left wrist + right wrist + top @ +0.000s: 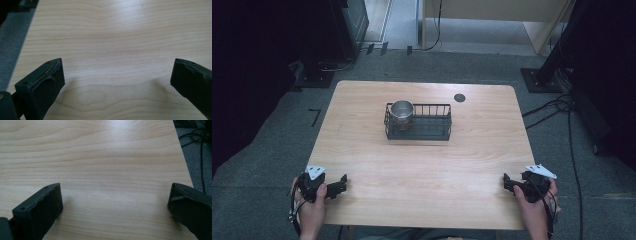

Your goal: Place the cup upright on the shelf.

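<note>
Even overhead lighting on the tabletop; dim, underexposed surroundings.

High view: the wooden table (422,165) is softly and evenly lit, while the left and right margins fall into near-black; the picture is slightly soft, with little fine detail. The wire basket (418,121) casts only a faint shadow. Left and right gripper views: a pale sheen of glare crosses the far wood grain, the near black jaws are blurred and featureless, and soft shadows spread beneath them.
</note>
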A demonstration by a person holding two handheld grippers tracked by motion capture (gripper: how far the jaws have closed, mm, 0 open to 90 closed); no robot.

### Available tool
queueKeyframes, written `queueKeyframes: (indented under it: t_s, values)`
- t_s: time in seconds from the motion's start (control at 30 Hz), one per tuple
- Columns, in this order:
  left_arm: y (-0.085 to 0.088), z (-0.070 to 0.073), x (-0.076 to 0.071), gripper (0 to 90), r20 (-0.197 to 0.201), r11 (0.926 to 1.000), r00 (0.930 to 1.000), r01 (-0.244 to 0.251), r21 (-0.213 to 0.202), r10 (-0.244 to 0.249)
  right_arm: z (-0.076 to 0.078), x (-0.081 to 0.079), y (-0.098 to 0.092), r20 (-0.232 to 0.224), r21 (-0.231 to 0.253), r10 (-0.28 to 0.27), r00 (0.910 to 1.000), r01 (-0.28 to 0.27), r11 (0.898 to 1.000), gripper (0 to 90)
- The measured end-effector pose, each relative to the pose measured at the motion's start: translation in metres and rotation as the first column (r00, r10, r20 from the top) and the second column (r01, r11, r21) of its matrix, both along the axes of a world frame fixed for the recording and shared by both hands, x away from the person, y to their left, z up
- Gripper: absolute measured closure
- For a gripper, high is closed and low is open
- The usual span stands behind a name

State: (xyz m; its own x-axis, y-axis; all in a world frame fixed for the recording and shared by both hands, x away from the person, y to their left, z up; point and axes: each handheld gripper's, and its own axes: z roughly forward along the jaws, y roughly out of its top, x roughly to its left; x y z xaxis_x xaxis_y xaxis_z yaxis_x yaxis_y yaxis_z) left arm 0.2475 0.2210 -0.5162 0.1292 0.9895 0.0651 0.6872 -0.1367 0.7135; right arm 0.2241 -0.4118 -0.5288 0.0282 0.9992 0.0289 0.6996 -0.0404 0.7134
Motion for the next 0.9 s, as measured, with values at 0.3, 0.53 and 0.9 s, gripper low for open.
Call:
queueKeyframes:
  t_s: [0.3, 0.53, 0.9]
  values:
    - [0.013, -0.002, -0.008, 0.0, -0.029, 0.9999, 0.9996, 0.002, -0.016, -0.003, 0.0, 0.0, 0.0, 0.001, -0.001, 0.001, 1.0, -0.001, 1.0, 0.0]
    - [0.012, -0.003, -0.006, 0.0, -0.043, 0.9988, 0.9988, 0.021, -0.043, -0.023, 0.0, 0.0, 0.0, 0.001, -0.001, 0.001, 1.0, -0.001, 1.0, 0.0]
    - [-0.002, -0.003, 0.007, 0.0, -0.043, 0.999, 0.9991, 0.002, -0.044, -0.004, 0.0, -0.001, -0.001, 0.0, -0.001, -0.007, 1.0, 0.007, 1.0, 0.0]
